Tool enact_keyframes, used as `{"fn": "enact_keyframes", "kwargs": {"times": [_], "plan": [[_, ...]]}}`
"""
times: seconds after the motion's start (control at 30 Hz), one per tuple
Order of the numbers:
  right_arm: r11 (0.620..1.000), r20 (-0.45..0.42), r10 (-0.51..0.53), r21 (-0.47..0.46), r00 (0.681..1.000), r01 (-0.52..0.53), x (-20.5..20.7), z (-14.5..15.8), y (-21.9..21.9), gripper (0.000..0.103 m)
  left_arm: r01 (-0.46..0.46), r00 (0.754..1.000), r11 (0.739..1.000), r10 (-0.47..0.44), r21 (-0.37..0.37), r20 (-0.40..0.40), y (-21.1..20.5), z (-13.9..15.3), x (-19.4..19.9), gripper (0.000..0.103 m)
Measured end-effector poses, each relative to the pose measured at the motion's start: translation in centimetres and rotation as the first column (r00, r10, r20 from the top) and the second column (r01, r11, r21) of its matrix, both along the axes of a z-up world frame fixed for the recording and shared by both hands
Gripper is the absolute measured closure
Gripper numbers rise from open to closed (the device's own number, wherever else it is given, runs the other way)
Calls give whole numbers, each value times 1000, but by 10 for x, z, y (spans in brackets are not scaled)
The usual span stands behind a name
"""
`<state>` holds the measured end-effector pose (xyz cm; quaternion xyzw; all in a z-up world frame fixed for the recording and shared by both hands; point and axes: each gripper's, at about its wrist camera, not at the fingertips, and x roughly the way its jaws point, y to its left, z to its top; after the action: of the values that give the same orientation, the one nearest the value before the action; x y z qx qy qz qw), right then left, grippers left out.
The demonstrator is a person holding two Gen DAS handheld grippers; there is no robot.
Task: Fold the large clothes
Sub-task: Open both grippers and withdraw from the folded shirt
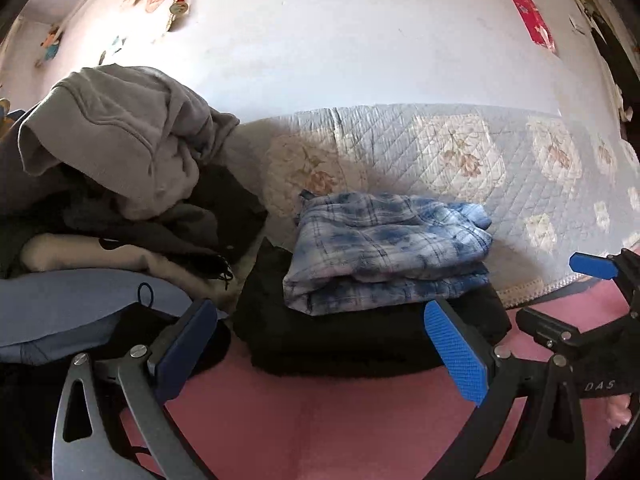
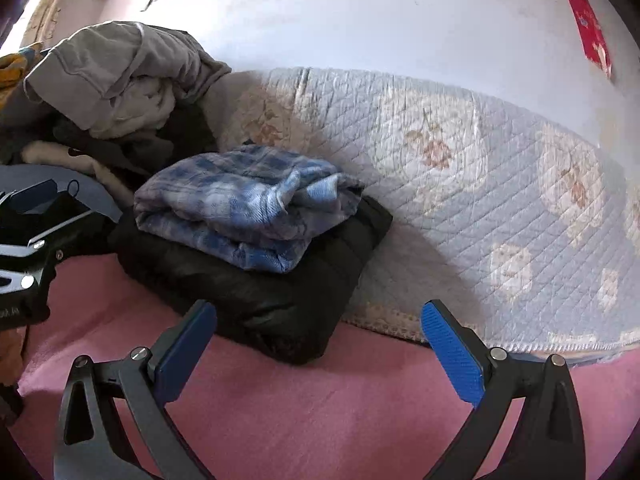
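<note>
Left claw (image 1: 320, 344): jaws spread wide, nothing between the blue pads (image 1: 456, 354), hovering over the pink blanket (image 1: 320, 420) just short of the folded stack. Right claw (image 2: 318, 348): also spread wide and empty, over the same blanket; it shows at the right edge of the left view (image 1: 592, 268), and the left claw shows at the left edge of the right view (image 2: 32, 208).

Stack — plaid shirt (image 1: 388, 248), blue and white, folded, lying on top of a folded black jacket (image 1: 360, 340). Jacket rests on the blanket, its far edge against the quilt (image 1: 460, 148).

Unfolded pile to the left of the stack — grey hoodie (image 1: 120, 132) on top, dark and cream garments beneath, a blue item (image 1: 60, 304) at the near side.

Quilt is pale, floral, backed by a white wall (image 1: 340, 40).
</note>
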<state>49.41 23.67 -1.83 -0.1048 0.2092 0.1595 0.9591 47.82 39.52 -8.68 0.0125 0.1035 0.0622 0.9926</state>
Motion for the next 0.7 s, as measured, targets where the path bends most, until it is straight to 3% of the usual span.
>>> {"fn": "enact_keyframes", "kwargs": {"times": [0.2,0.5,0.7], "plan": [[1000,14,-1,-3,1000,1,-2,1,0,0,11,1000,999,-12,-30,-10,5,0,3,0],[1000,6,-1,-18,1000,1,-2,-1,2,0,53,998,999,-53,-12,25,-3,3,-3,0],[999,18,6,-35,1000,-5,-6,-1,4,0,25,999,999,-24,-40,29,2,4,-2,0]]}}
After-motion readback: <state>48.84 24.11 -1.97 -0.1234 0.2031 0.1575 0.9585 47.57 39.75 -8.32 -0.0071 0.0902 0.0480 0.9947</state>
